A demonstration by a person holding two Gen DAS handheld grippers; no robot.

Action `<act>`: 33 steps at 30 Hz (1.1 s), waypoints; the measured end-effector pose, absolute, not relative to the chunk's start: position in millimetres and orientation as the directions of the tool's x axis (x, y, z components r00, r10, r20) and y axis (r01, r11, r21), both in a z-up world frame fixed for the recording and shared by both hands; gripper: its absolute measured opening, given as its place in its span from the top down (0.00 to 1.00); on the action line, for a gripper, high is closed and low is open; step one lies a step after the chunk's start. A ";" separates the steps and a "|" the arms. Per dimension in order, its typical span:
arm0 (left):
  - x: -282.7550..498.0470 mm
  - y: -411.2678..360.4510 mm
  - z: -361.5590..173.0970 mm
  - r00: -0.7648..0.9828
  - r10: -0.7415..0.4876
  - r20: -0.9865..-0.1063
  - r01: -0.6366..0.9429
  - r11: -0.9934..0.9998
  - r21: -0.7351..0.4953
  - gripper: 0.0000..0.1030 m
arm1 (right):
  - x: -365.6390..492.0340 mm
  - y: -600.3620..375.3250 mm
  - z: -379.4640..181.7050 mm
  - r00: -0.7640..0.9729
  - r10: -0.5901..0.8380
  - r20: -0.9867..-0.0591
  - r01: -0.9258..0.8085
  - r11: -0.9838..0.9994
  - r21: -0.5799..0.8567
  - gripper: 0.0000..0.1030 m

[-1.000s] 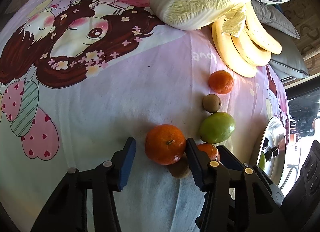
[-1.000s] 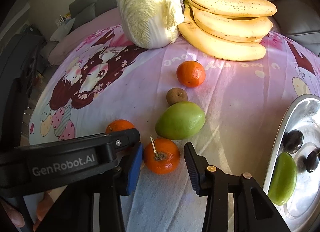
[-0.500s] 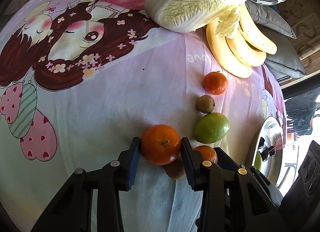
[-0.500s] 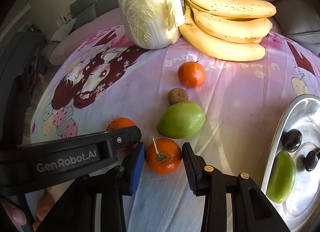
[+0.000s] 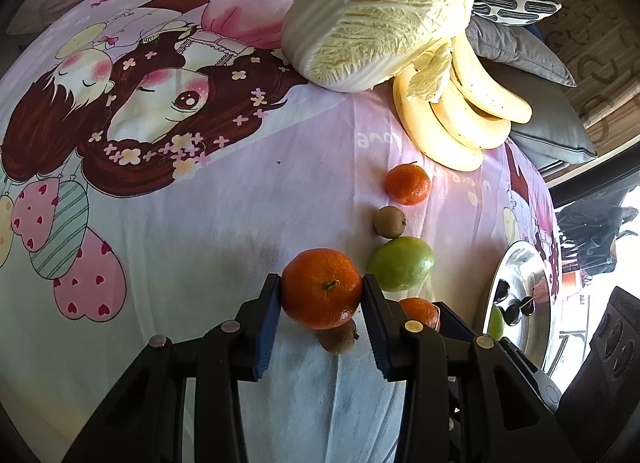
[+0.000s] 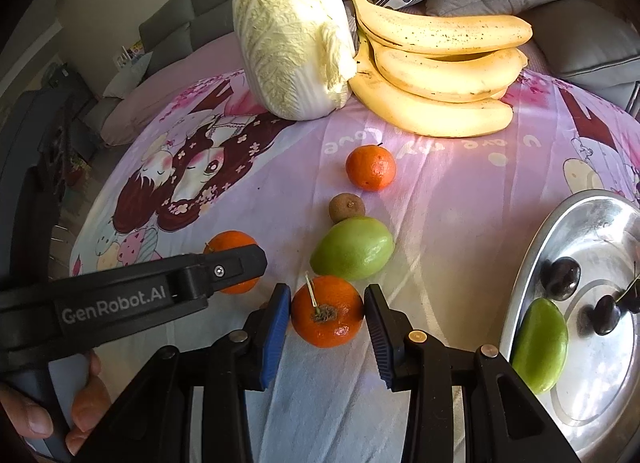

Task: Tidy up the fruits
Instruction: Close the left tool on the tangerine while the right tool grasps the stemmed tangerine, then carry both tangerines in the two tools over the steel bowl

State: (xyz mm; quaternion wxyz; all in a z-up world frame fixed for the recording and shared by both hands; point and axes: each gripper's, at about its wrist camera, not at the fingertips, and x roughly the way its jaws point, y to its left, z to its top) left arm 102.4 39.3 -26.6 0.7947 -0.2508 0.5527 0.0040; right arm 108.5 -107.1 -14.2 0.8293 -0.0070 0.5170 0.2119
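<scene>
Reading "GenRobot.AI" (image 6: 113,305) on the left gripper (image 5: 322,293), both jaws' pairs each clenching a tangerine (image 5: 321,288).

"GenRobot.AI" in pale letters along the black body of the left claw (image 6: 160,291), seen from the right wrist. "Love" upside down in faint white on the pink cartoon sheet (image 6: 280,191), below the bananas (image 6: 436,75); further pale letters beside it, not clearly legible.
</scene>
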 end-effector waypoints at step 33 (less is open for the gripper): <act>117.4 -20.9 0.9 0.403 -0.297 -0.866 -0.131 0.918 -0.376 0.60 | 119.1 -180.4 16.0 0.477 0.282 -0.832 -0.173 0.959 0.226 0.60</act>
